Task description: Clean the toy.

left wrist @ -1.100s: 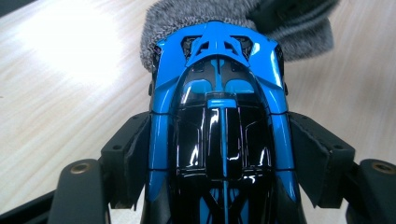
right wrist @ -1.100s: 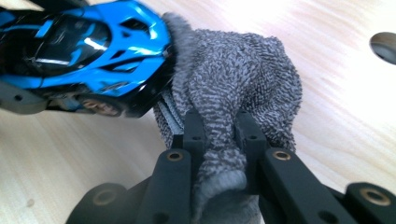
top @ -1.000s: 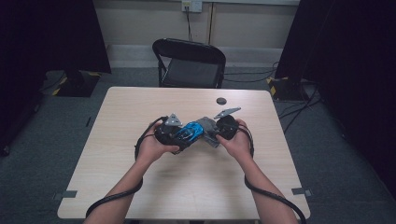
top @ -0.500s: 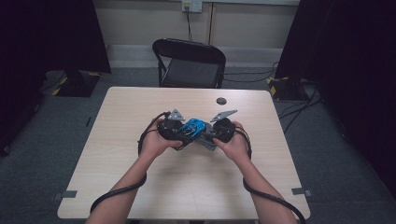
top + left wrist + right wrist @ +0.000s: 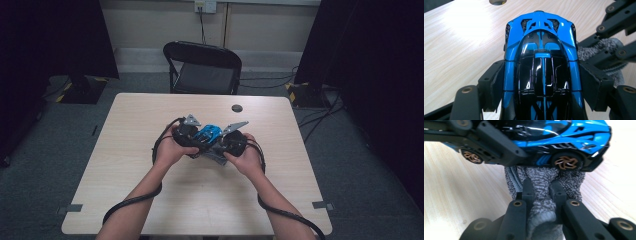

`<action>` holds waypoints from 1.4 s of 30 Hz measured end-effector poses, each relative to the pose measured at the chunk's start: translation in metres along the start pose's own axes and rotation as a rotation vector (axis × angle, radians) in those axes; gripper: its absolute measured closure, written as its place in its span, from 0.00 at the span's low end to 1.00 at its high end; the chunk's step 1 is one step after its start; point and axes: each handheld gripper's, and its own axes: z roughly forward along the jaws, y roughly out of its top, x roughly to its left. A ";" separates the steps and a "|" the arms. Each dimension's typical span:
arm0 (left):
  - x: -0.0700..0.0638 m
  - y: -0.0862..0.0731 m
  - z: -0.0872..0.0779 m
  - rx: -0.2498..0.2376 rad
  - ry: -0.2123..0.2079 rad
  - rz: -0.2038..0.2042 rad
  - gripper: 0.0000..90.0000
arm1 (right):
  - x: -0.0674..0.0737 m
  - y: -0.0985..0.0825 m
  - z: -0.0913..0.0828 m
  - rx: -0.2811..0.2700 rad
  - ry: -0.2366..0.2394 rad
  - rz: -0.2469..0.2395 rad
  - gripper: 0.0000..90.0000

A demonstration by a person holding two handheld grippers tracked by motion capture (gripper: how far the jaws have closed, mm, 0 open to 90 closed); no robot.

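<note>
Above the middle of the pale wooden bench [image 5: 150,200], your two hands sit a little nearer to each other than they did a second ago, and the toy has drifted slightly toward the far edge with them; beyond that, little has changed, and both grips look the same as before. Your left gripper [image 5: 541,82] has its fingers [image 5: 495,85] clamped on the flanks of the glossy blue and black toy sports car [image 5: 541,57], holding it just over the wood with its nose pointing away from you. Your right gripper [image 5: 541,192] has its fingers [image 5: 527,192] clenched tight on a bunched grey knitted cloth [image 5: 544,180], and that cloth is pressed up against the car's underside and side sill, just beside a bronze-spoked wheel [image 5: 566,162]. That closing of the gap suggests you are in the middle of wiping the car, with cloth and bodywork now in contact, so the rubbing can go on without regripping. Counting what is out: one toy car, one cloth, two grippers, two wheels showing in the right gripper view, one small dark round disc [image 5: 237,108] lying well apart near the far edge of the bench, and one black folding chair [image 5: 205,67] behind it.
</note>
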 end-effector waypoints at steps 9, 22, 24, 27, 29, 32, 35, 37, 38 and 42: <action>0.005 0.000 0.004 0.006 0.016 -0.021 0.31 | 0.011 0.000 0.005 0.000 0.029 -0.027 0.87; 0.008 0.000 0.007 0.000 0.024 -0.034 0.31 | 0.020 0.001 0.011 -0.002 0.061 -0.047 0.87; 0.009 0.000 0.007 0.001 0.029 -0.032 0.31 | 0.022 0.001 0.012 -0.001 0.062 -0.052 0.87; 0.009 0.001 0.008 0.000 0.033 -0.032 0.31 | 0.023 0.001 0.013 -0.003 0.069 -0.051 0.87; 0.010 0.001 0.008 0.007 0.033 -0.030 0.31 | 0.024 0.001 0.014 -0.001 0.078 -0.053 0.87; 0.010 0.001 0.009 0.001 0.034 -0.030 0.31 | 0.026 0.002 0.016 -0.001 0.087 -0.060 0.87; 0.011 0.001 0.010 -0.003 0.036 -0.032 0.31 | 0.028 0.002 0.019 0.002 0.104 -0.063 0.87; 0.012 0.001 0.010 -0.007 0.039 -0.041 0.31 | 0.031 0.003 0.020 0.005 0.113 -0.070 0.87; 0.012 0.001 0.010 -0.010 0.041 -0.045 0.31 | 0.032 0.003 0.021 0.004 0.115 -0.073 0.87; 0.015 0.001 0.009 -0.011 0.052 -0.042 0.31 | 0.035 0.001 0.024 0.008 0.136 -0.081 0.87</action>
